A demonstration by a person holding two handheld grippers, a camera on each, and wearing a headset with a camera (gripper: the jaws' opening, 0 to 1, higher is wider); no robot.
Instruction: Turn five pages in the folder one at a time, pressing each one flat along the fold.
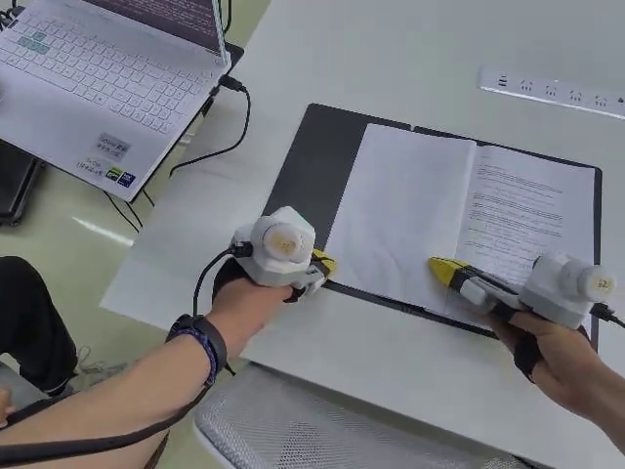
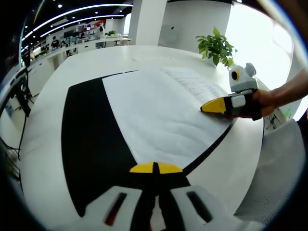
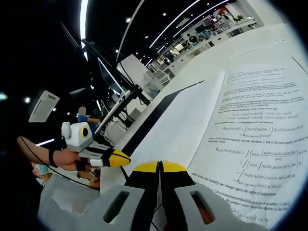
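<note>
The black folder (image 1: 312,166) lies open on the white table (image 1: 391,59), centre right of the head view, with a blank white sheet (image 1: 400,205) on its left and a printed page (image 1: 527,215) on its right. The left gripper (image 1: 324,262), its yellow tips pressed together on nothing, sits by the blank sheet's lower left corner. The right gripper (image 1: 441,267), its tips closed the same way, lies low beside the fold. A white laptop (image 1: 98,78) sits in the upper left.

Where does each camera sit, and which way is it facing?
Head view: on the headset, looking down at the open folder; the person's arms, left gripper, right gripper show.
Left gripper view: on the left gripper, facing across the blank page toward the right gripper; own jaws shut.
Right gripper view: on the right gripper, facing over the printed page toward the left gripper; own jaws shut.
Both gripper views share the blank page.
</note>
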